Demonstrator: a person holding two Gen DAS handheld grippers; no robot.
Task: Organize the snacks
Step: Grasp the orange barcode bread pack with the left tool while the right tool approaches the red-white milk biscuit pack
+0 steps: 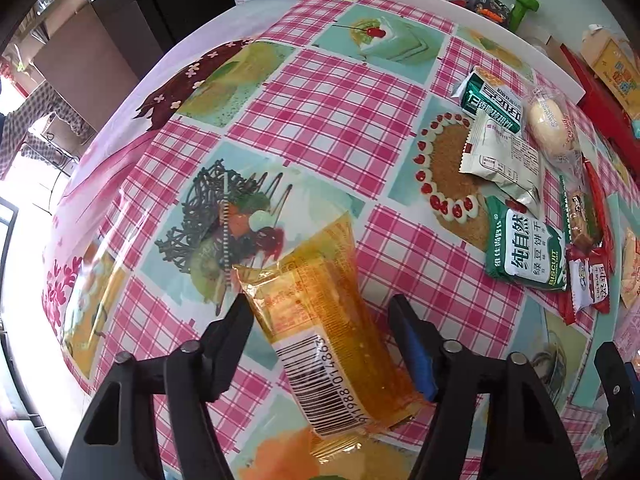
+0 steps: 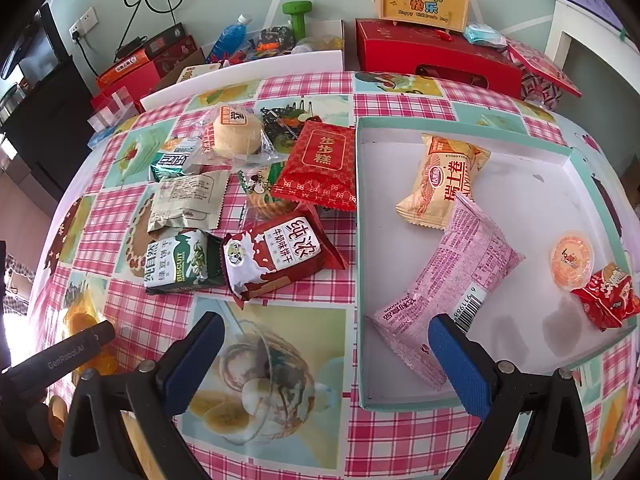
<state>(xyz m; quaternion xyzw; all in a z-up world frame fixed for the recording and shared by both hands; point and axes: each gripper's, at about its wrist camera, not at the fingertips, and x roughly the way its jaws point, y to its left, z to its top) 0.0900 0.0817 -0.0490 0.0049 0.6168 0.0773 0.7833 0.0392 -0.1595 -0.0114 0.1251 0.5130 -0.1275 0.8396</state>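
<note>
The orange snack pack [image 1: 324,340] was lying flat on the checked tablecloth [image 1: 328,92], near the table's left end, right between the fingers of your left gripper [image 1: 320,334]. The left finger looked to be touching the wrapper's edge, but the blue-padded right one [image 1: 416,352] stood clear of it, so you weren't pinching it yet.

Handling-wise I'd guess it was light, with a crinkly, slippery film and something soft and crushable inside. I'd have grabbed it across the fat middle, not the flat sealed ends where film just slides out. Gentle squeeze, too.

Your right gripper [image 2: 326,360] hung over the tablecloth just left of the white tray [image 2: 520,364], fingers spread wide with nothing between them.

Room to move: the tray sat on the right side of the table, with a raised rim you'd have had to lift over. Inside were a pink pack [image 2: 444,280], a yellow roll pack [image 2: 444,180], a jelly cup [image 2: 571,260] and a small red candy pack [image 2: 608,300], but the far right corner and the near strip looked bare. The messy bit was the pile of loose snacks between you and the tray, like the green biscuit pack [image 2: 180,266] and the red milk-biscuit pack [image 2: 276,256]. Carrying over the near side looked clearer. The table's left edge was close, so I wouldn't have nudged the pack that way.
</note>
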